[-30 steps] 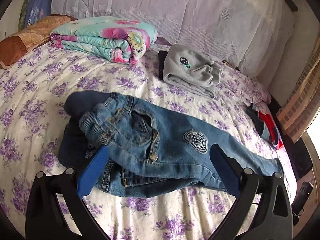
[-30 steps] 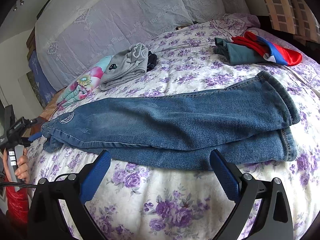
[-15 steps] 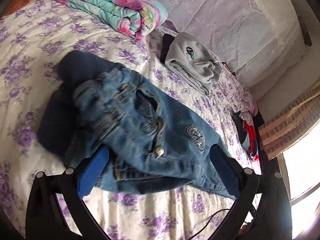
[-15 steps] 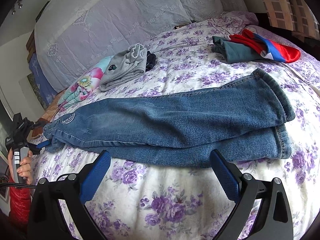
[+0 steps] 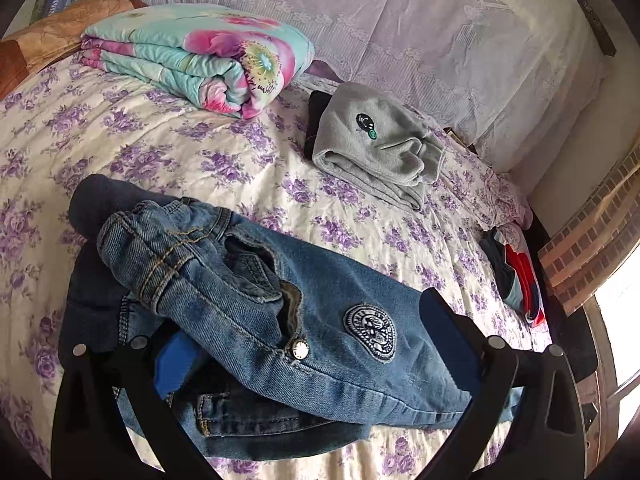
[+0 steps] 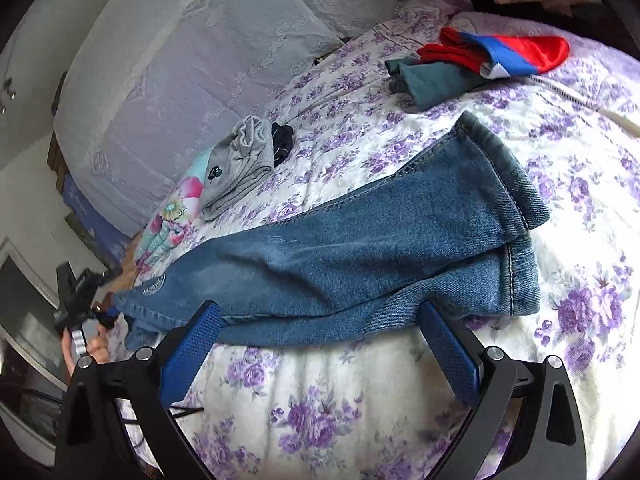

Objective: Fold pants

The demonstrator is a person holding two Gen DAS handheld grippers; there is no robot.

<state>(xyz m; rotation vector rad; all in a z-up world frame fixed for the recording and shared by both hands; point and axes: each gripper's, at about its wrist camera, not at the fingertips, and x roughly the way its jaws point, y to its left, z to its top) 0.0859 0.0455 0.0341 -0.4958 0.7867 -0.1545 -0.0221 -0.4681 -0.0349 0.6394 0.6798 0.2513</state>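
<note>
Two pairs of blue-padded tongs work at opposite ends of the blue denim jeans (image 6: 360, 256), which lie lengthwise on the purple-flowered bedspread (image 5: 168, 148), one leg stacked on the other. Compared with a second ago, the left gripper (image 5: 308, 344) has pushed in at the waistband: its left pad (image 5: 176, 364) now sits tucked under the bunched denim, where before it lay at the edge of the cloth. Its jaws stand wide, straddling the waist with the round embroidered patch (image 5: 370, 332) between them, gripping nothing. The right gripper (image 6: 316, 344) has tilted and moved nearer the lower legs; its jaws are spread wide over the near edge of the trouser legs, not clamped. The hems (image 6: 516, 216) lie beyond its right finger.

Around the jeans: a folded grey fleece garment (image 5: 376, 144) on something dark, a folded turquoise floral quilt (image 5: 200, 56), and a red, blue and teal bundle of clothes (image 6: 480, 60) beyond the hems. All lie well apart from the jeans; nothing blocks either gripper. In the right wrist view a hand (image 6: 86, 350) holds the left tool's handle.
</note>
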